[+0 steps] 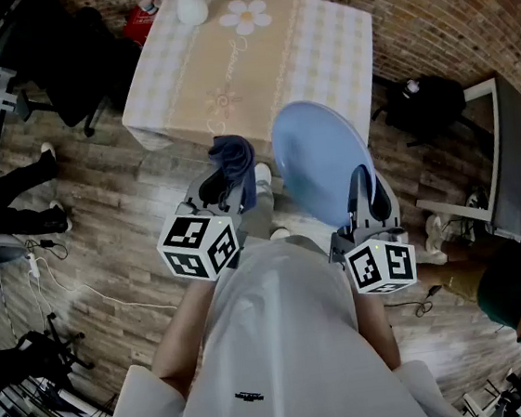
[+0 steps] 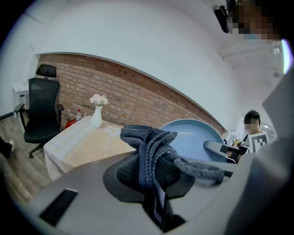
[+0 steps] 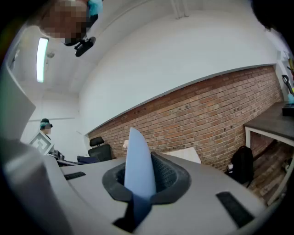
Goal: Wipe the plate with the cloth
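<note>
table (image 1: 171,120) stands right ahead of the left gripper (image 1: 229,174), near edge just past its jaws. beige checked tablecloth (image 1: 317,47) with a daisy print (image 1: 246,15) covers the top and hangs over the edges. white vase (image 1: 191,5) with pale flowers stands on the far edge, straight ahead of that gripper. wood plank floor (image 1: 105,239) underneath; black office chair (image 1: 75,56) on it, far ahead-left.

Pale blue plate (image 1: 316,159), dark slate-blue cloth (image 1: 235,164); at 12 o'clock, beige checked tablecloth (image 1: 217,77) printed with a white daisy (image 1: 246,15).

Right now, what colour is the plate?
The plate is light blue; the head view shows it best.
</note>
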Action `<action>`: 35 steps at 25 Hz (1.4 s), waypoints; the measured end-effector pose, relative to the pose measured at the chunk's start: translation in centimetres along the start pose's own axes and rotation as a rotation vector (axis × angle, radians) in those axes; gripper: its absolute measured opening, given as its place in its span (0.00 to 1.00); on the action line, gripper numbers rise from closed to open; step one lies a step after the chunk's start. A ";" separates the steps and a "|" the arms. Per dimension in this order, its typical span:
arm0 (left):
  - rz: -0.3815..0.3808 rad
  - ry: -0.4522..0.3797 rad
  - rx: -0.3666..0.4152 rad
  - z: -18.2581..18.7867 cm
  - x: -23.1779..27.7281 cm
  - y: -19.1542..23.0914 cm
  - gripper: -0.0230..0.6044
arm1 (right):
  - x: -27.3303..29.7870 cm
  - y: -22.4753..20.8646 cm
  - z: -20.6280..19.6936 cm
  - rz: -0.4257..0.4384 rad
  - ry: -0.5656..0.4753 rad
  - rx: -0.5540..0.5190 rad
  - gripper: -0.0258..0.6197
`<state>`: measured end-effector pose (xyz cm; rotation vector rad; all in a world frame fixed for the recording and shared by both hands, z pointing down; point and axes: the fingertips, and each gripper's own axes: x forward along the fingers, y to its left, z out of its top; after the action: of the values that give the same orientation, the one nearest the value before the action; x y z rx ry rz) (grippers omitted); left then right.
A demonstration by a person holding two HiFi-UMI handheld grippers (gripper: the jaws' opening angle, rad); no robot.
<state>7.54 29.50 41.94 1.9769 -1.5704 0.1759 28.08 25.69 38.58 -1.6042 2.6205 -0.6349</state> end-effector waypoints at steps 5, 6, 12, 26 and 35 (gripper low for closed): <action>0.011 -0.003 -0.036 -3.4 -4.7 -0.4 0.13 | -3.3 2.0 -2.4 0.016 0.019 0.026 0.13; 0.019 0.005 -0.045 -4.1 -5.6 0.0 0.13 | -3.8 2.7 -2.9 0.018 0.025 0.037 0.13; 0.038 0.000 -0.072 -3.0 -7.7 4.0 0.13 | -1.8 6.7 -3.2 0.039 0.046 0.036 0.13; 0.031 -0.051 -0.094 8.3 -3.3 23.6 0.13 | 16.9 16.5 -3.5 0.006 0.040 0.058 0.13; -0.056 -0.053 -0.096 14.5 0.5 30.2 0.13 | 26.3 21.7 -3.4 -0.030 0.061 0.088 0.13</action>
<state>-23.82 17.84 41.59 1.9628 -1.5255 0.0254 -3.69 12.96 39.68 -1.6281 2.5743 -0.8011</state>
